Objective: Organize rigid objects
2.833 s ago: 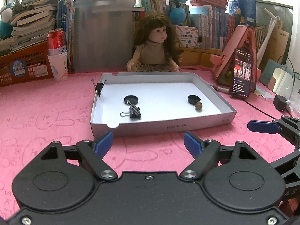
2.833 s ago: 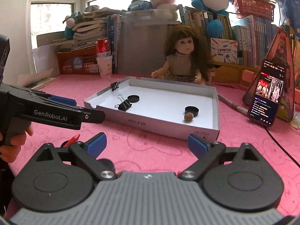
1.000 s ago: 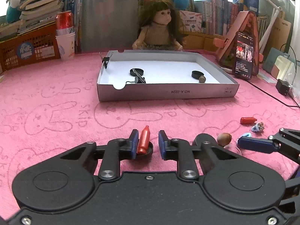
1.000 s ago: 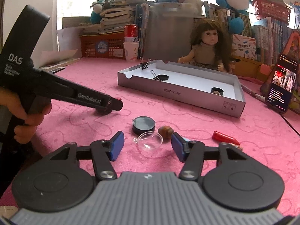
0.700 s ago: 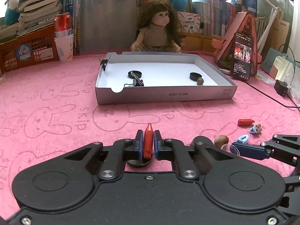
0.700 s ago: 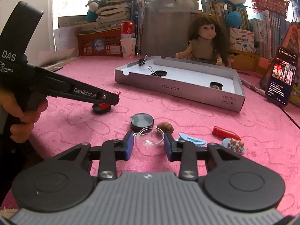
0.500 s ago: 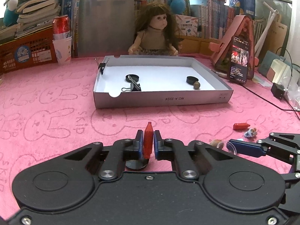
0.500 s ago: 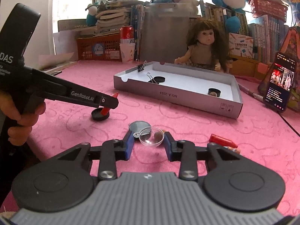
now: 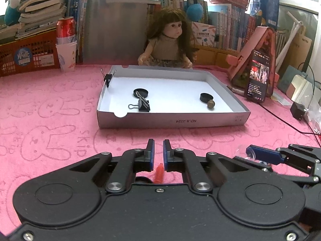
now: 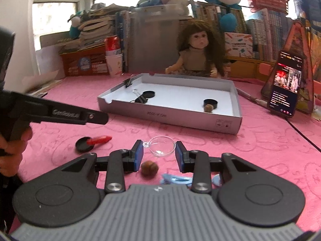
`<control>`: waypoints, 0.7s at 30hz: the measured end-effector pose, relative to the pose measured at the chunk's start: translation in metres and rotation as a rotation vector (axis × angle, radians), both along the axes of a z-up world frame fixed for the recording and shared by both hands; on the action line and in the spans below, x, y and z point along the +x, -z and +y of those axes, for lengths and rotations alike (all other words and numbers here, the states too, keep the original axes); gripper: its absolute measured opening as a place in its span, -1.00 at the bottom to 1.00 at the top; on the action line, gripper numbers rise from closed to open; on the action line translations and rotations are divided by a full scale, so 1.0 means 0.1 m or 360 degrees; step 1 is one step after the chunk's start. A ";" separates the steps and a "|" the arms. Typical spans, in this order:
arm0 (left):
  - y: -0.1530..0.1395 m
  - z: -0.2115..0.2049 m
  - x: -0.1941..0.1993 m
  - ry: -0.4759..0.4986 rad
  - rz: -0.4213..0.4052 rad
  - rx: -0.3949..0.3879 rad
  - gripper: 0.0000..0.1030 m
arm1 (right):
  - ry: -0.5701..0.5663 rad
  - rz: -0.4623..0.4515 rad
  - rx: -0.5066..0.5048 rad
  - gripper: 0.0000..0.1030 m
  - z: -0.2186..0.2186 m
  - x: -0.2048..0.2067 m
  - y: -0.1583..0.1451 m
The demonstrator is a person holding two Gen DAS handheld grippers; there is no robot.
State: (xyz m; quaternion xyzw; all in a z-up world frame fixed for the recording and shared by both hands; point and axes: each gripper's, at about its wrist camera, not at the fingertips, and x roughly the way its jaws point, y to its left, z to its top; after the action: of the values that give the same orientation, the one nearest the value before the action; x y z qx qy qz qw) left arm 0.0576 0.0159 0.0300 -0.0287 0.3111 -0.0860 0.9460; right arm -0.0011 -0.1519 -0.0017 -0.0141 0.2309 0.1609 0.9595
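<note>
My left gripper (image 9: 158, 150) is nearly shut with a narrow gap and nothing in it. The red cone-shaped piece (image 9: 158, 173) lies below it on the cloth; in the right wrist view the red piece (image 10: 99, 140) rests on a black cap (image 10: 83, 144). My right gripper (image 10: 159, 150) holds a clear plastic half-dome (image 10: 161, 146) between its pads, above the cloth. A brown nut (image 10: 149, 168) and a light blue clip (image 10: 176, 179) lie under it. The grey box lid (image 9: 172, 120) holds black caps, binder clips and a nut.
A doll (image 9: 170, 40) sits behind the box lid. A phone on a pink stand (image 9: 257, 75) is at the right. A red can in a paper cup (image 9: 66, 44), an orange basket and books line the back. A black cable (image 9: 280, 120) runs at the right.
My left gripper has let the red piece slip; it now lies on the black cap. My right gripper has lifted the clear half-dome off the cloth.
</note>
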 end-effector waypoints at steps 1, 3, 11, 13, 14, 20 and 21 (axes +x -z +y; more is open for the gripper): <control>0.00 0.01 -0.02 0.0004 0.0000 0.0000 -0.84 | 0.0008 0.0002 0.0008 -0.23 -0.02 0.01 0.00; 0.01 0.01 -0.07 0.0026 0.0003 0.0014 -0.83 | 0.0023 0.0006 0.0018 -0.23 -0.05 0.01 0.00; 0.15 0.00 -0.25 0.0073 0.0057 0.0070 -0.78 | 0.0039 0.0018 -0.0004 -0.22 -0.09 -0.03 0.05; 0.17 -0.01 -0.24 0.0073 0.0065 0.0058 -0.78 | 0.0042 0.0018 -0.0006 -0.22 -0.09 -0.03 0.06; 0.18 -0.02 -0.24 0.0083 0.0070 0.0051 -0.78 | 0.0044 0.0018 -0.0005 -0.22 -0.09 -0.04 0.06; 0.24 -0.13 -0.22 0.0166 0.0079 0.0084 -0.63 | 0.0050 0.0010 -0.0016 -0.22 -0.08 -0.05 0.06; 0.25 -0.13 -0.22 0.0179 0.0087 0.0078 -0.62 | 0.0050 0.0012 -0.0015 -0.22 -0.08 -0.05 0.06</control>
State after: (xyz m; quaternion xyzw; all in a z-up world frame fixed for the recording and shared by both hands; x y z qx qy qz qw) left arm 0.0354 0.0025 0.0053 0.0097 0.3399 -0.1305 0.9313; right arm -0.0062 -0.1597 -0.0080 -0.0145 0.2354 0.1448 0.9610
